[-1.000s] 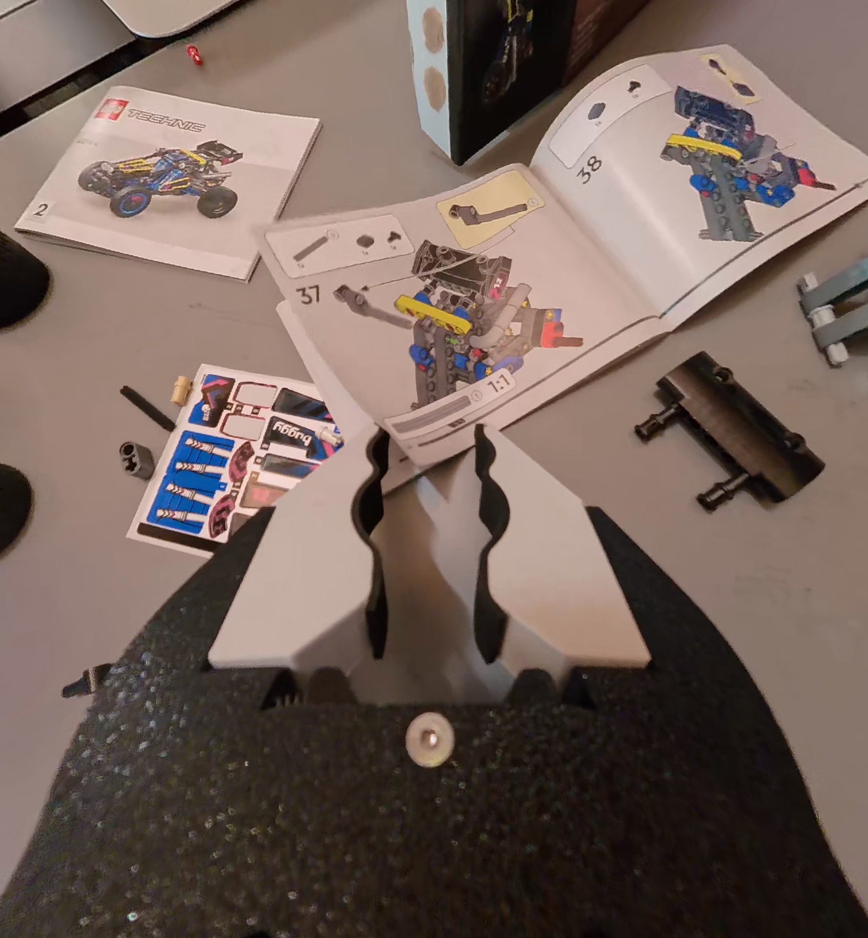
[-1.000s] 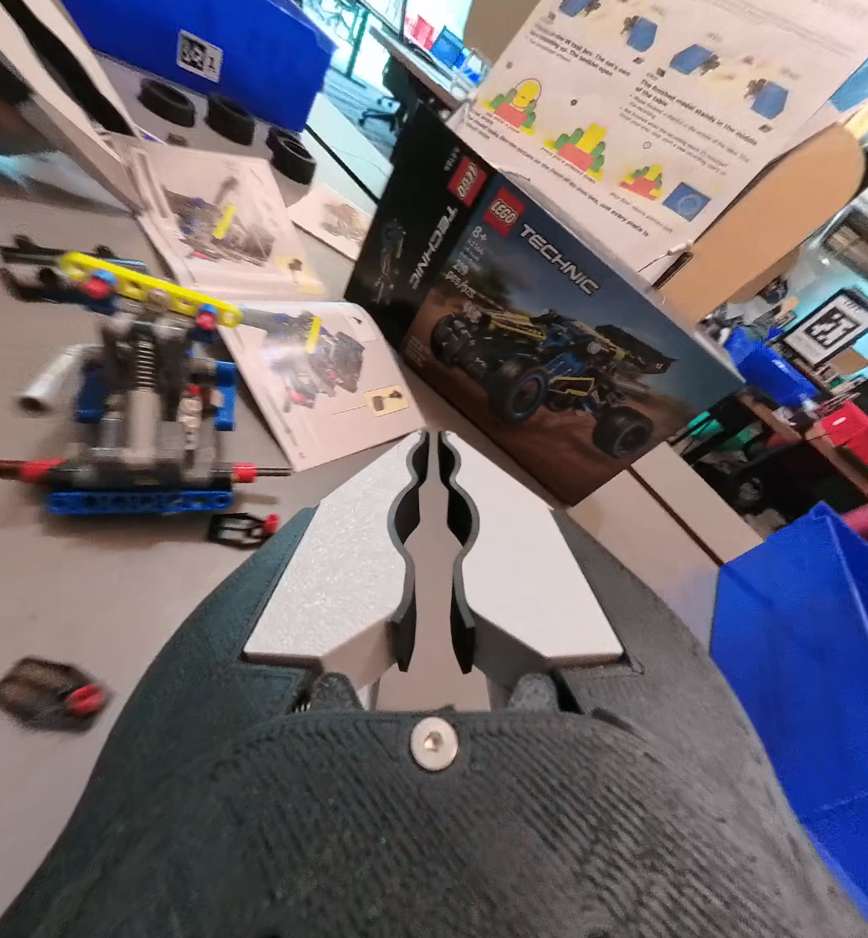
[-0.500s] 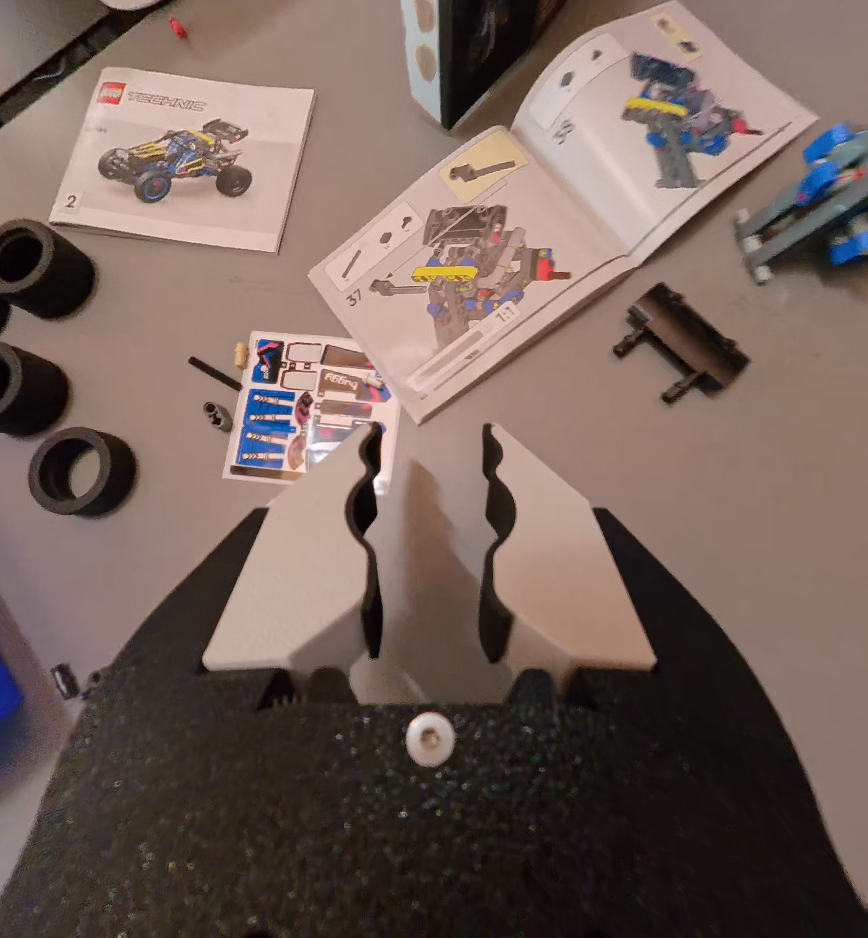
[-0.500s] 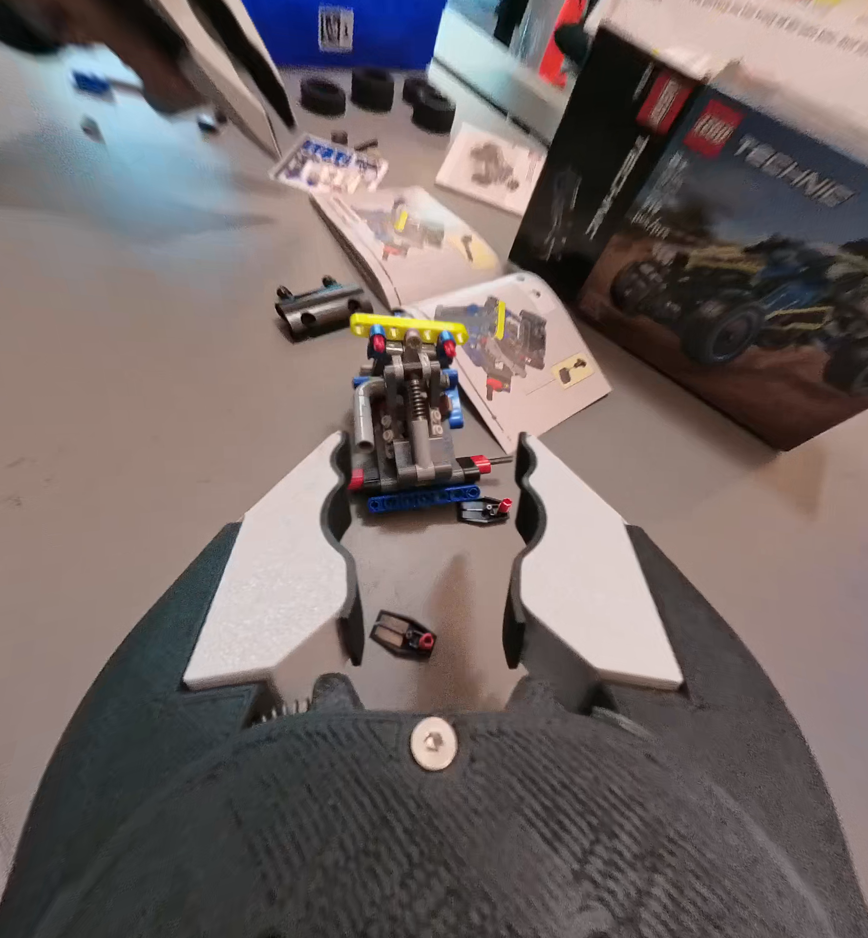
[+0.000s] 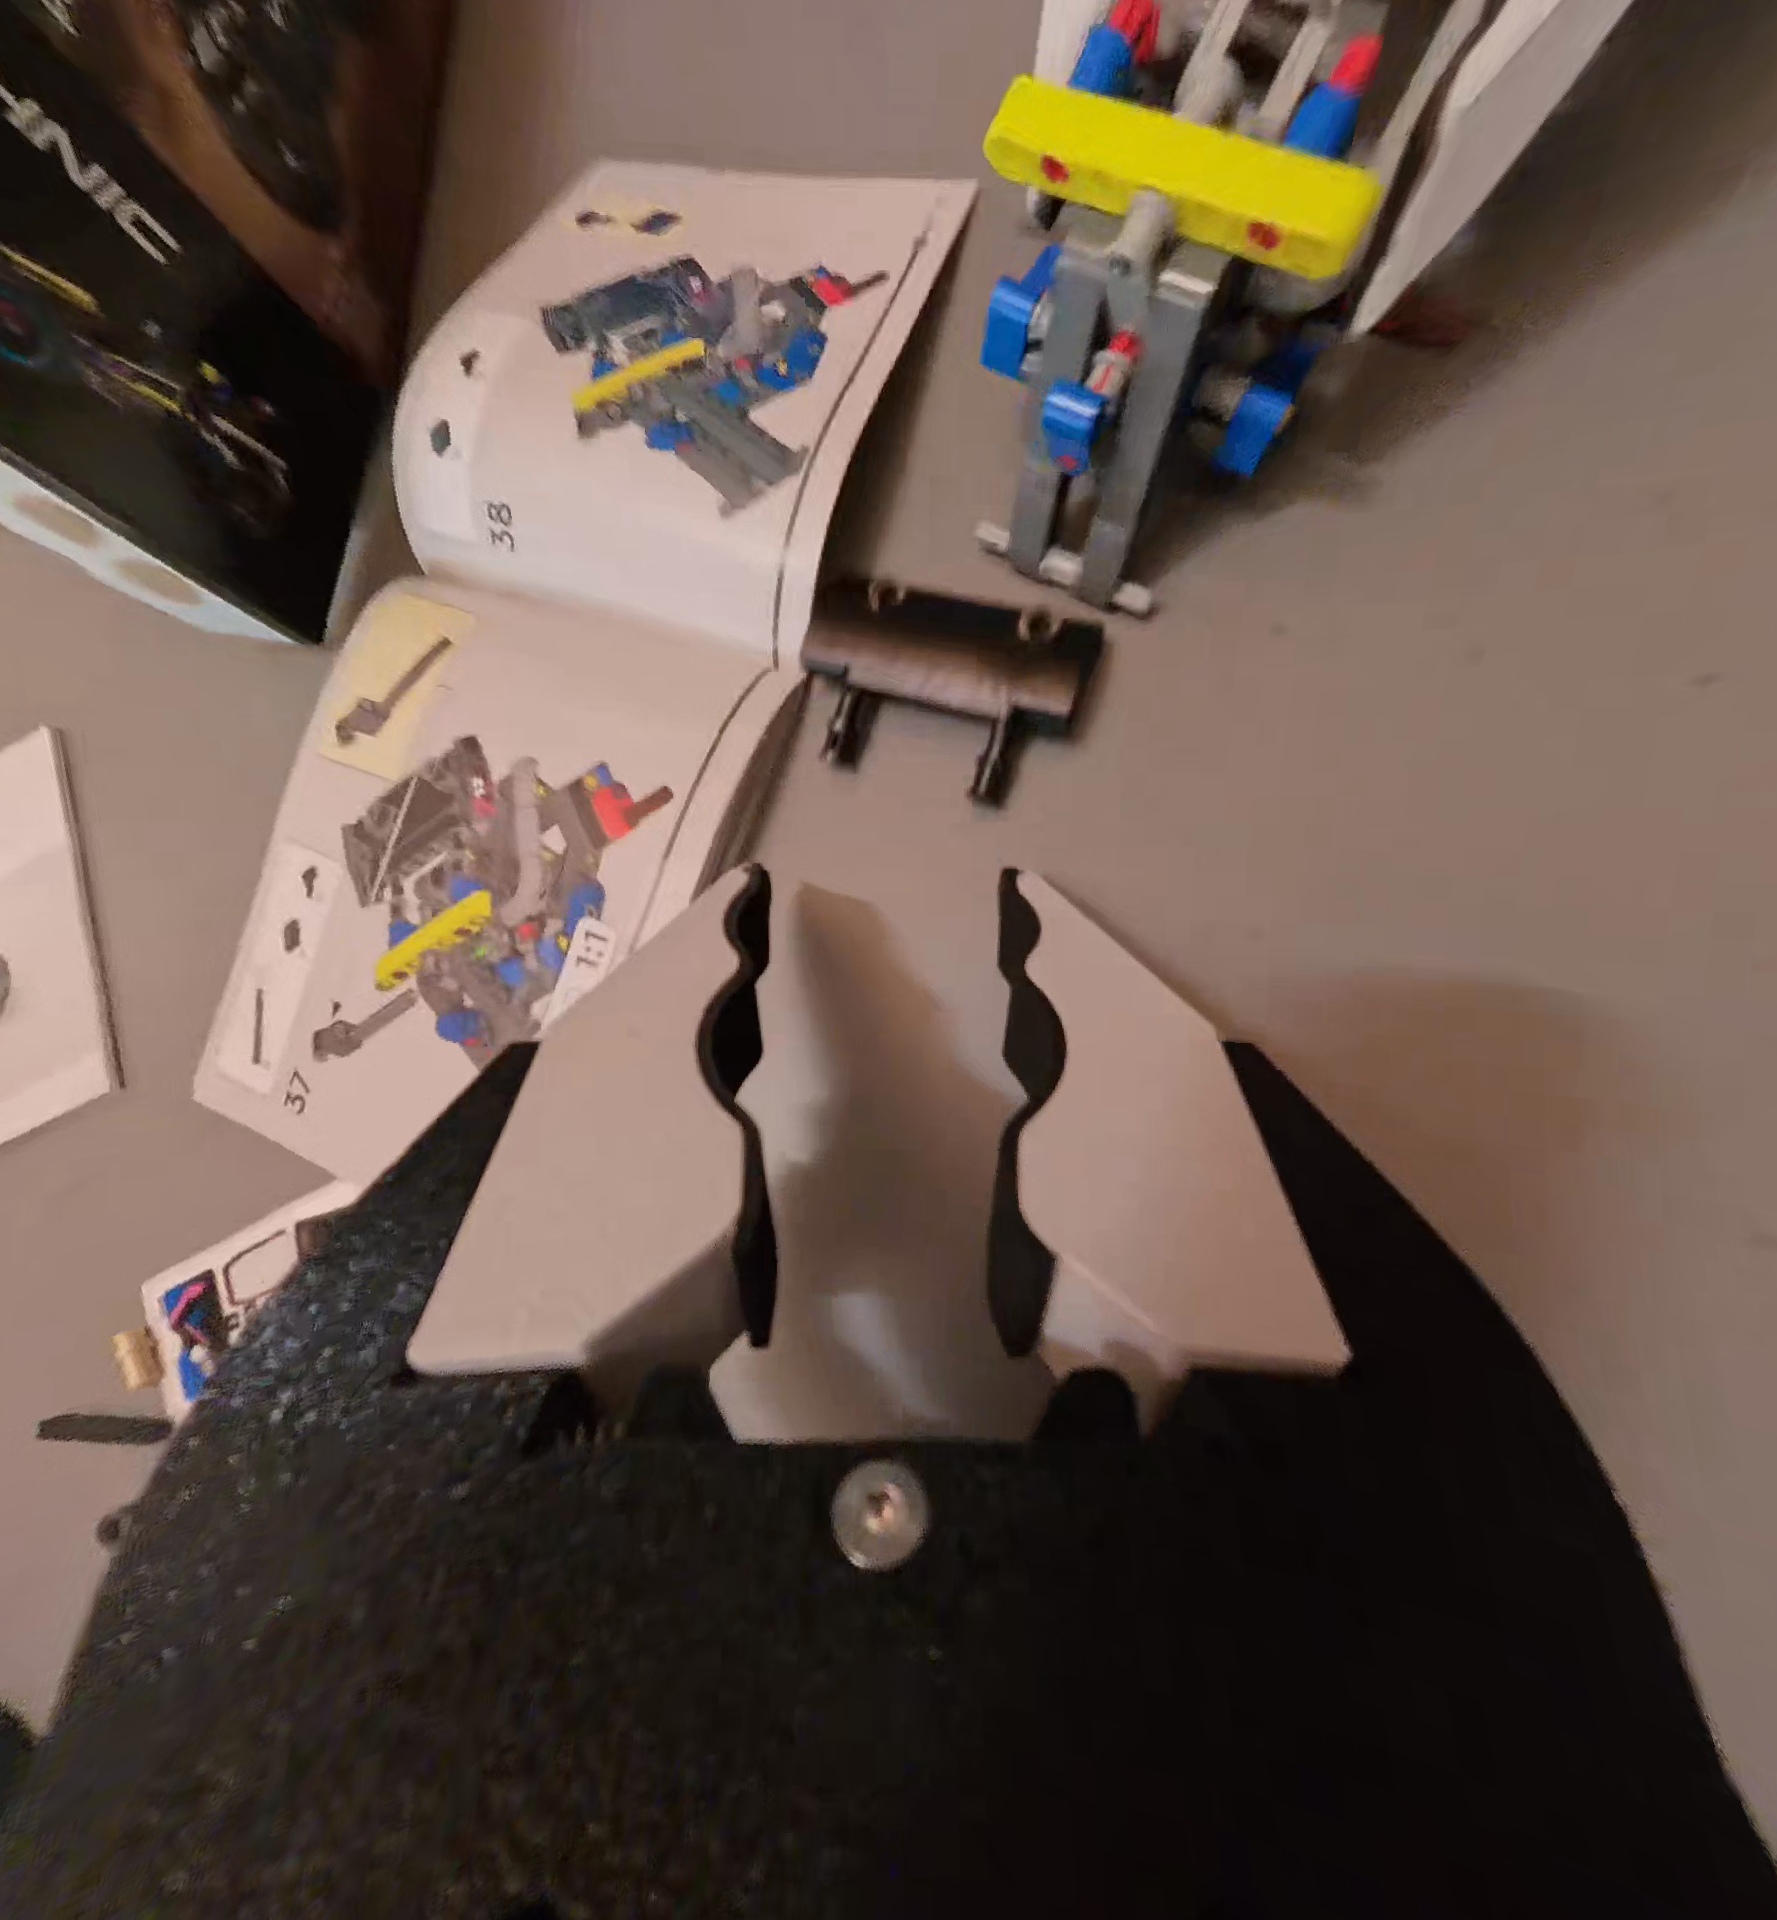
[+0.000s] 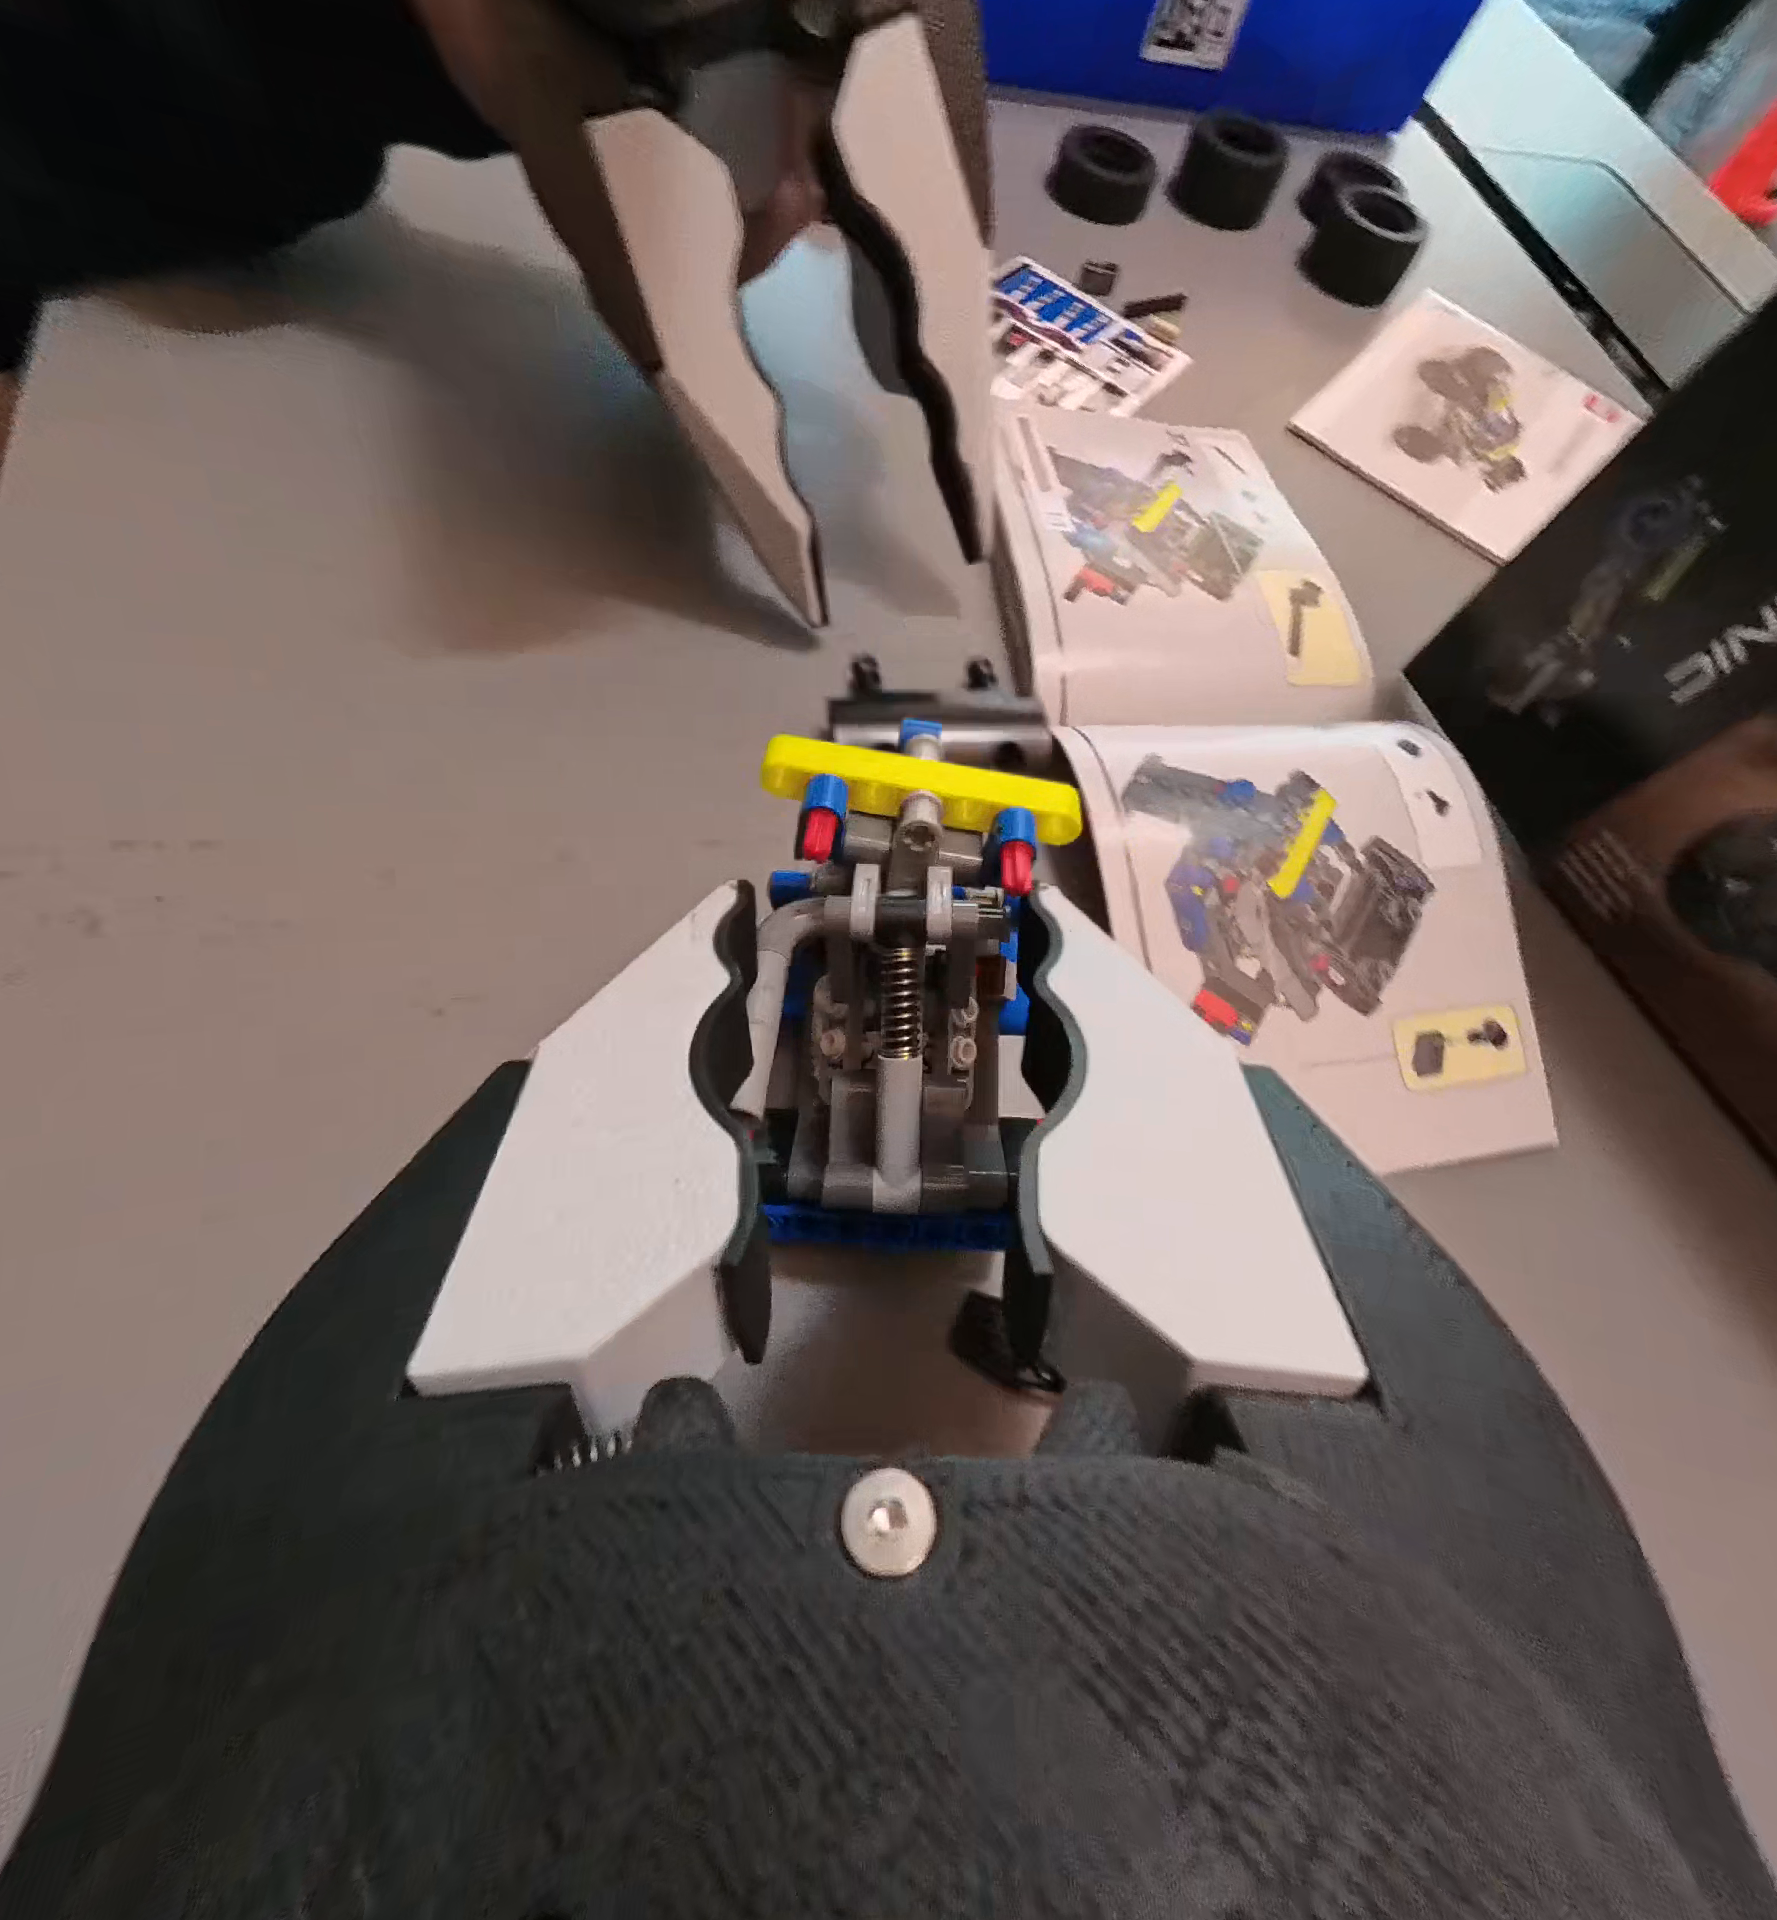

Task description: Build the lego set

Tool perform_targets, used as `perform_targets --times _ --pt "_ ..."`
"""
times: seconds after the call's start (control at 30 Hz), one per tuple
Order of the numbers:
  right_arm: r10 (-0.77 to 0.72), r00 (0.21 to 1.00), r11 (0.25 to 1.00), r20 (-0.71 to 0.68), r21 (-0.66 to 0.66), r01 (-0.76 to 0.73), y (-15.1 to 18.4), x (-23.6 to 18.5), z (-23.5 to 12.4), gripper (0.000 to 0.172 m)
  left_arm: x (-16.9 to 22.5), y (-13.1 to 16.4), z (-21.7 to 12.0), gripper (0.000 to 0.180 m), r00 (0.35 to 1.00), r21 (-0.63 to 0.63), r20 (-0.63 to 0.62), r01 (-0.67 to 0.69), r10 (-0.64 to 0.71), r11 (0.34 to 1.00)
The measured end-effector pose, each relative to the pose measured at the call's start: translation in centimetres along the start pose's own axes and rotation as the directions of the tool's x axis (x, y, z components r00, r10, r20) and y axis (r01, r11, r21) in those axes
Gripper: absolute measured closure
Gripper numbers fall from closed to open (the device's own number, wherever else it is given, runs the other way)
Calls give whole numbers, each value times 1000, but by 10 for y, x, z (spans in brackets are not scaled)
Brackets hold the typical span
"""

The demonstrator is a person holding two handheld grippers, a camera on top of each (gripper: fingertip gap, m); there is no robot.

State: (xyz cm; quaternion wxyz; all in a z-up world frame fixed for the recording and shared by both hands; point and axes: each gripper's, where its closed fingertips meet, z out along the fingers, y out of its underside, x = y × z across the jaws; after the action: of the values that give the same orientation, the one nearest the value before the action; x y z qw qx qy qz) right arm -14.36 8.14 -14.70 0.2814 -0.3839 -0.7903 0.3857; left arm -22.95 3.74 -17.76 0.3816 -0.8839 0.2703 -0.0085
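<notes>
Left wrist view: the left gripper (image 5: 879, 883) hangs over bare table (image 5: 1486, 831), its jaws spread with nothing between them. Nearest ahead lies a black part (image 5: 951, 655) with two pegs pointing toward the gripper, just beside the edge of the open booklet (image 5: 593, 665). Beyond the part stands the model (image 5: 1154, 343), grey and blue with a yellow beam (image 5: 1175, 177) across its top. The box (image 5: 136, 291) sits at the far left, and a sticker sheet (image 5: 209, 1299) peeks out by the gripper body.

Right wrist view: the right gripper (image 6: 889, 904) straddles the model (image 6: 894, 1039). The fingers (image 6: 635, 1122) sit close against both flanks, and the rear corners look pinched between the dark pads, so I judge it gripped, though the front of the pads shows some gap. The yellow beam (image 6: 920, 790) sticks out past the fingertips. The left gripper (image 6: 894, 582) points down at the table beyond it, near the black part (image 6: 931, 717). Four tyres (image 6: 1232, 171) stand far off by a blue bin (image 6: 1227, 52).

Risks: the hold falls on uneven, pinned pieces, so squeezing could pop a joint loose or let the model twist out. The curved hose on the left flank could be crushed. The two grippers are near each other and could knock together over the black part.
</notes>
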Motion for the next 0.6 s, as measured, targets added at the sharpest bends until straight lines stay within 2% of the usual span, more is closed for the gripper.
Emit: perform_targets --times 0.07,0.13,0.27,0.33,0.43,0.47,0.53,0.6 --pt "-15 998 1000 69 19 13 -3 -6 2 128 -7 2 4 143 999 -29 42 -16 17 999" --pt "-33 992 999 125 18 31 -3 -13 3 132 1 0 5 144 999 -27 -1 -49 49 998" --pt "-26 990 1000 136 14 25 -3 -13 5 131 -2 -16 -1 146 997 23 -17 -78 78 997" --pt "-32 990 999 140 1 32 -1 -17 6 124 -11 -22 8 148 992 -14 -9 -125 125 992" --pt "-32 993 999 115 -18 34 -1 -20 0 113 -15 -24 30 149 983 -97 -71 -174 168 980" --pt "-33 995 999 97 -12 34 -4 -20 -5 111 -15 -27 36 155 983 -102 -83 -173 165 980" --pt "-30 997 1000 65 10 29 -8 -22 -20 111 -7 -31 43 174 985 -87 -136 -115 103 989" --pt "-26 1000 1000 7 18 26 -9 -20 -37 113 -4 -31 42 174 989 -73 -133 -71 61 995"
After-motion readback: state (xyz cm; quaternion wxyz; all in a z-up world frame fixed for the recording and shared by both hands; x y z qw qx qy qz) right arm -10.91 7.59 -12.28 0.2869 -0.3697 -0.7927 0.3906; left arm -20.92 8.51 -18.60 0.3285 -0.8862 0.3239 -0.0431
